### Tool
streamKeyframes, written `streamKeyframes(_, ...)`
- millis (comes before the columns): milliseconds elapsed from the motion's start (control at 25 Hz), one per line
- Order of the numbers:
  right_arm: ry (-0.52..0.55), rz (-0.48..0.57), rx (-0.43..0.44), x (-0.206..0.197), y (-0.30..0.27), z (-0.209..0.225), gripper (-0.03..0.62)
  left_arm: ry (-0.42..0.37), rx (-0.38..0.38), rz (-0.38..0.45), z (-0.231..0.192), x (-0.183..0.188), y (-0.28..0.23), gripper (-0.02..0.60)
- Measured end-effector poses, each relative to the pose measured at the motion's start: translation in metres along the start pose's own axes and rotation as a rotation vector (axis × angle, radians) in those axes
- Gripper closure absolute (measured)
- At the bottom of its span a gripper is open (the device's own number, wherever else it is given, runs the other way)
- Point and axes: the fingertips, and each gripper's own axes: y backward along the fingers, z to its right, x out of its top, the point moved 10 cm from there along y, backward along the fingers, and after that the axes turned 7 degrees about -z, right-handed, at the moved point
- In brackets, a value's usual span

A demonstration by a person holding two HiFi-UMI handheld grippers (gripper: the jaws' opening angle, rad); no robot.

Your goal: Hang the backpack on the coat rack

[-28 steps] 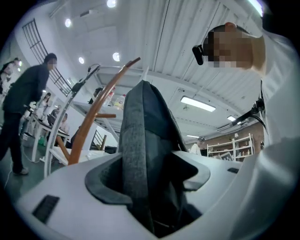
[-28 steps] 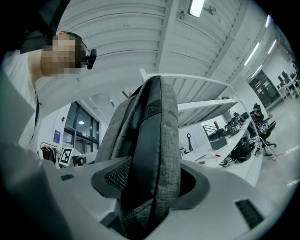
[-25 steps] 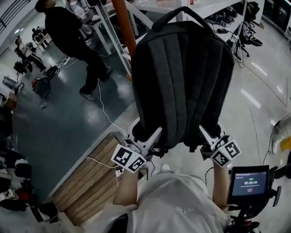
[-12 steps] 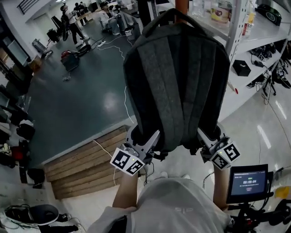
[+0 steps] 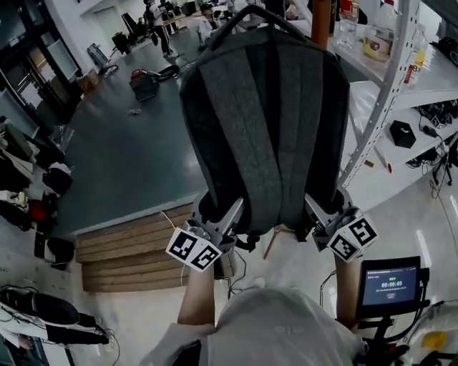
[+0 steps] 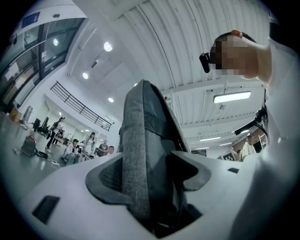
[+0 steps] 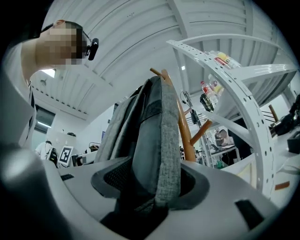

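Observation:
A dark grey backpack (image 5: pixel 265 129) is held up in front of me, strap side toward me, its top handle (image 5: pixel 250 18) uppermost. My left gripper (image 5: pixel 217 216) is shut on its lower left edge and my right gripper (image 5: pixel 328 211) is shut on its lower right edge. The left gripper view shows the grey fabric (image 6: pixel 140 159) pinched between the jaws of the left gripper (image 6: pixel 150 180). The right gripper (image 7: pixel 150 183) clamps the backpack (image 7: pixel 154 140) the same way. The orange wooden coat rack pole (image 5: pixel 320 21) stands just behind the pack's upper right; its pegs (image 7: pixel 161 73) rise above the pack.
A white metal shelving unit (image 5: pixel 390 71) with bottles and small items stands at the right, close to the rack. Wooden steps (image 5: pixel 129 246) lie on the floor at lower left. A small screen (image 5: pixel 390 282) is at lower right. Bags lie at the left edge, and people are far back.
The view has swung: the orange pole went from the backpack's upper left to its upper right, and the white shelves came nearer. Both grippers kept their hold on the backpack.

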Motion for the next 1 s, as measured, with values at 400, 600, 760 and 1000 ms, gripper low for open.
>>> streamKeyframes(400, 0.06, 0.08, 0.017, 0.066, -0.018, -0.003, 0.342, -0.083, -0.017, 0.066, -0.001, 0.07, -0.018, 0.296)
streamKeyframes(600, 0.087, 0.12, 0.0, 0.085, -0.006, -0.003, 0.342, -0.114, -0.057, 0.092, 0.01, 0.087, -0.028, 0.296)
streamKeyframes(760, 0.093, 0.138, -0.035, 0.086, 0.011, -0.002, 0.342, -0.12, -0.101, 0.094, 0.018, 0.085, -0.038, 0.296)
streamKeyframes(1000, 0.075, 0.131, -0.11, 0.077, 0.034, 0.014, 0.342, -0.092, -0.165, 0.063, 0.024, 0.068, -0.067, 0.296)
